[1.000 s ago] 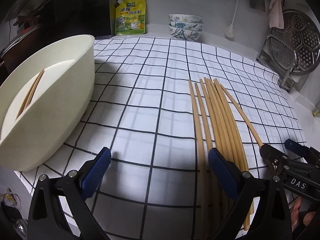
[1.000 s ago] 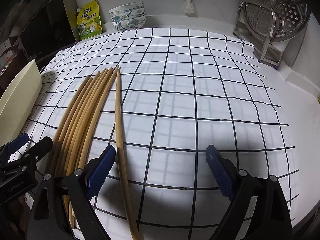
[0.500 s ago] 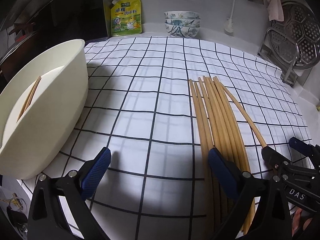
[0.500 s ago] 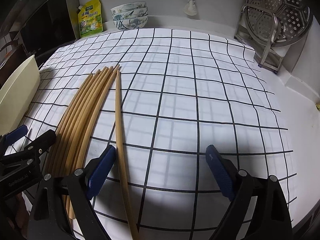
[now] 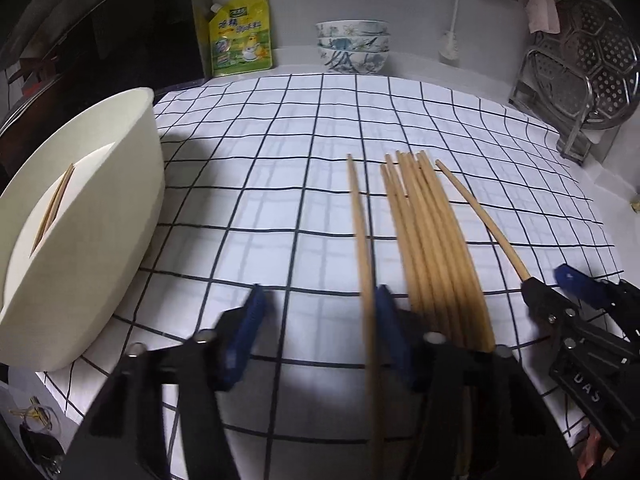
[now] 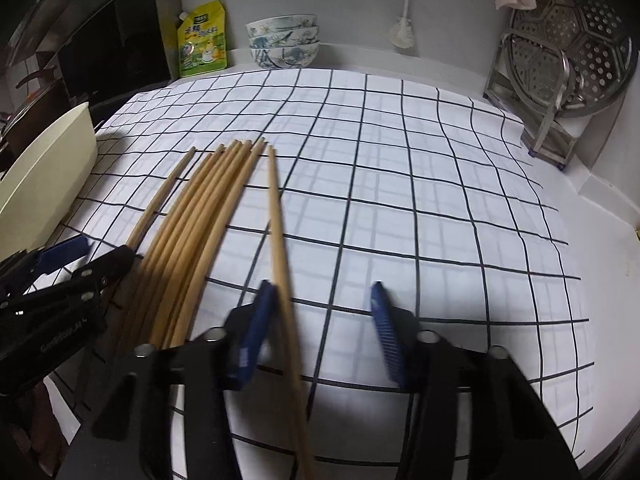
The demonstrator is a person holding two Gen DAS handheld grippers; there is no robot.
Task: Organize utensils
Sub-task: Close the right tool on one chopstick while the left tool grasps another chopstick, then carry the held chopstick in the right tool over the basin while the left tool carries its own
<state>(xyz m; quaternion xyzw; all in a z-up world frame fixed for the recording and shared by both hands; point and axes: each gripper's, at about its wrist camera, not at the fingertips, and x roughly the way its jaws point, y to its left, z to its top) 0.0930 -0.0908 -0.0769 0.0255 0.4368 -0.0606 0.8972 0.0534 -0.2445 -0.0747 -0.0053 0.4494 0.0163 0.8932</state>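
Several wooden chopsticks (image 5: 432, 240) lie in a bundle on the checked cloth; the bundle also shows in the right wrist view (image 6: 200, 220). One chopstick (image 5: 362, 248) lies apart on the bundle's left, against the inner side of my left gripper's right finger (image 5: 390, 320). Another chopstick (image 6: 280, 240) lies apart on the right, beside my right gripper's left finger (image 6: 256, 328). My left gripper (image 5: 320, 324) and right gripper (image 6: 320, 328) are both partly closed with a gap, gripping nothing. A cream tub (image 5: 80, 220) at left holds two chopsticks (image 5: 54, 204).
Stacked patterned bowls (image 5: 352, 46) and a yellow pouch (image 5: 240, 42) stand at the back. A metal rack with a perforated steamer plate (image 5: 580, 80) stands at the right. The cloth's front edge runs below both grippers.
Both grippers have narrowed their jaws. The leftmost chopstick has shifted left, away from the bundle, beside my left gripper's right finger. Both cameras moved slightly forward.
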